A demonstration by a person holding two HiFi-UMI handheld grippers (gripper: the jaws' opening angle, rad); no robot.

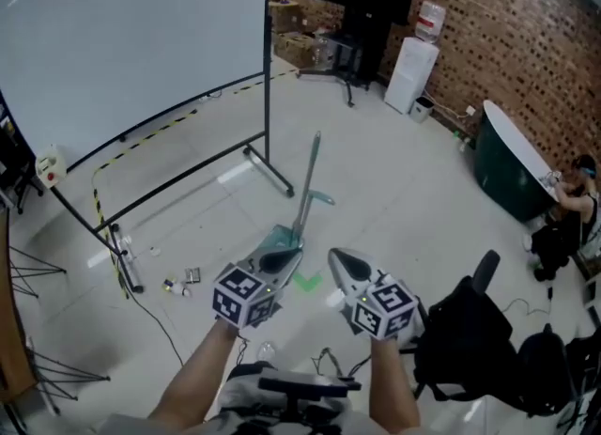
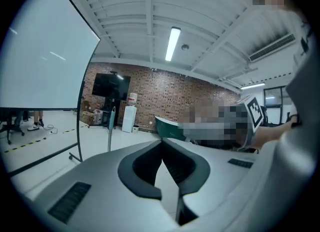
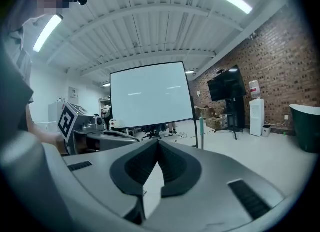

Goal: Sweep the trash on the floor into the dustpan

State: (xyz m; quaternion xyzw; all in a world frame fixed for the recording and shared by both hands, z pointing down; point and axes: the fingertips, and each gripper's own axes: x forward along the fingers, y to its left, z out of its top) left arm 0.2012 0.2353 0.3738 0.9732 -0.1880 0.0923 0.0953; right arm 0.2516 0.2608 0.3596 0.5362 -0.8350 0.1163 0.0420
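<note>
- Open floor point(image 1: 404, 179) spreads ahead and to the right of the upright dustpan point(image 1: 281, 235).
- On the left the screen stand's foot point(image 1: 272, 173) bars the way.
- A black chair point(image 1: 470, 325) crowds the near right.

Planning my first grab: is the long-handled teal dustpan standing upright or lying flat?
Upright. The long-handled teal dustpan stands on the pale floor, its handle rising with a slight lean.

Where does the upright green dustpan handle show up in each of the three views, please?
Head view: the dustpan handle stands at the centre.
Left gripper view: the dustpan handle, left of centre, above the jaws.
Right gripper view: the dustpan handle, right of centre, above the jaws.
Shared landmark: the white screen, left of the dustpan handle in every view.
</note>
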